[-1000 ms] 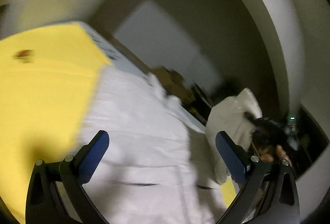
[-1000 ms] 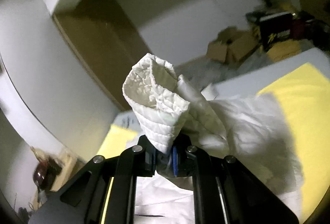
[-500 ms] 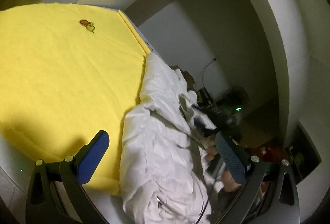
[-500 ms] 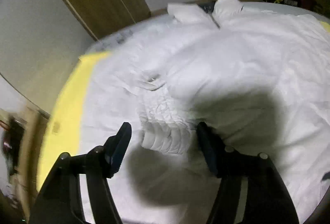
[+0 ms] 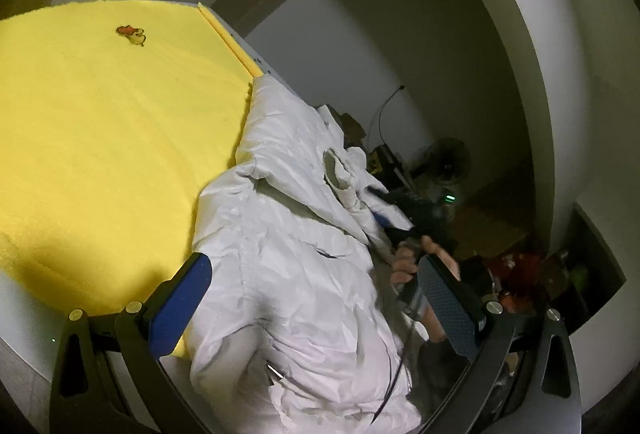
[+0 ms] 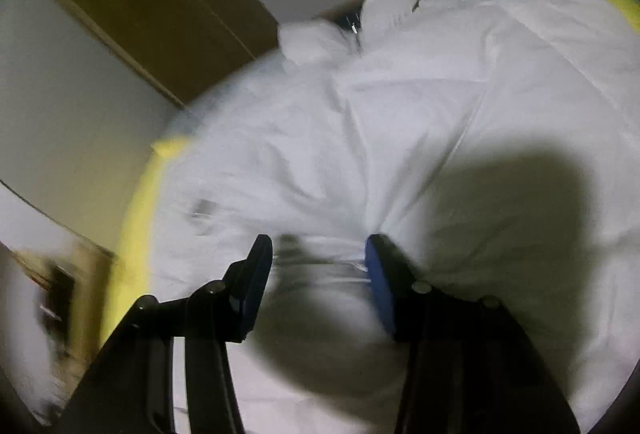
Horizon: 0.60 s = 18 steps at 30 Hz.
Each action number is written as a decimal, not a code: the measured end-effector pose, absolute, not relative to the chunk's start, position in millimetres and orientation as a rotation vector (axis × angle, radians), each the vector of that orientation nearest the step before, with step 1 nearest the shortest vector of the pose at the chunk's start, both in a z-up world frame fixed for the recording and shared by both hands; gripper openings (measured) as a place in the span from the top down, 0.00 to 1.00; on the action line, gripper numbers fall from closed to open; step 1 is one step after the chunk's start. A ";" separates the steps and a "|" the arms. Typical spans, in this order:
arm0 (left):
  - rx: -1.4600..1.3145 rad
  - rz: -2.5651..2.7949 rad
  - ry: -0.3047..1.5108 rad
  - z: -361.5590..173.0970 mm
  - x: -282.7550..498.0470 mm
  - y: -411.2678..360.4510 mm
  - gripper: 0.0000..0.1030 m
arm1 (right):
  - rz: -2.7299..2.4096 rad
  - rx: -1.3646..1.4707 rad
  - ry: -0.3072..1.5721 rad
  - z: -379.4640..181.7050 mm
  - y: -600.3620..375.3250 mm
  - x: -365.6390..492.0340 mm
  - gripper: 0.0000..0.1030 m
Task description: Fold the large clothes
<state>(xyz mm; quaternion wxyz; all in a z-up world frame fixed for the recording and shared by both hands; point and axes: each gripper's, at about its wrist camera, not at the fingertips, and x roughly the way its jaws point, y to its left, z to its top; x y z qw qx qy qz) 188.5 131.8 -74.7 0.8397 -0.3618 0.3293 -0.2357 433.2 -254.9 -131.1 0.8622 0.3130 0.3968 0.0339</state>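
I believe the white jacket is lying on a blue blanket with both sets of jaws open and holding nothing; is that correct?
Not quite: the blanket under the white jacket is yellow, not blue, as the left wrist view shows. The rest holds: the left gripper and right gripper both have their jaws open and hold nothing.

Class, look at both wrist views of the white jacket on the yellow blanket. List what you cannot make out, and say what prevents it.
- Right wrist view: motion blur smears the white jacket, so its seams and zip are unreadable.
- Right wrist view: a dark shadow covers the cloth between the open right gripper fingers.
- Left wrist view: the jacket's lower hem is cut off by the frame edge.
- Left wrist view: the small motif on the yellow blanket is too small to identify.
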 end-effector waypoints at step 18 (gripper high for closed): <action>-0.742 -0.505 0.890 -72.1 182.8 155.2 0.00 | 0.411 0.481 0.690 -13.6 -245.0 262.2 0.21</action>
